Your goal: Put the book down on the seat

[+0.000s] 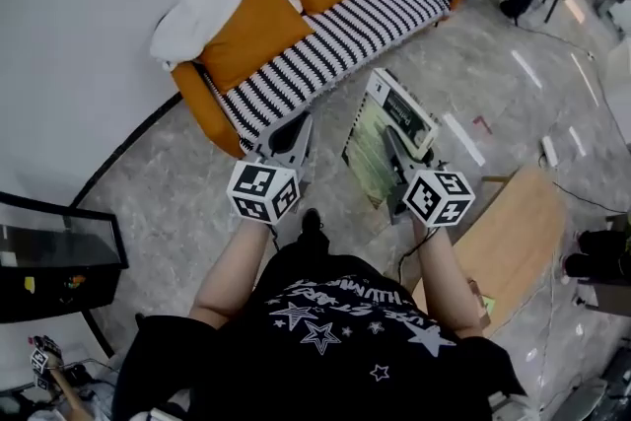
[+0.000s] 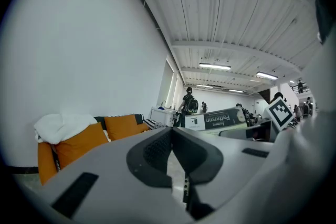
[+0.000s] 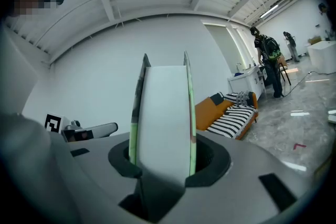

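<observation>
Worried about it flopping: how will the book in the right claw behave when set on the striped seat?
The book looks thick, covers parallel above the right claw, so probably stiff and fairly heavy. Held by one edge, it may fall open when released. The seat looks soft; stood on edge, it would likely tip.

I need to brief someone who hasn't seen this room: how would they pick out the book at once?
Find the long black-and-white striped sofa with orange cushions. Just in front of it, the right gripper is clamped on the book. It is a thick volume with pale pages and a greenish cover, held on edge. The left gripper beside it holds nothing.
</observation>
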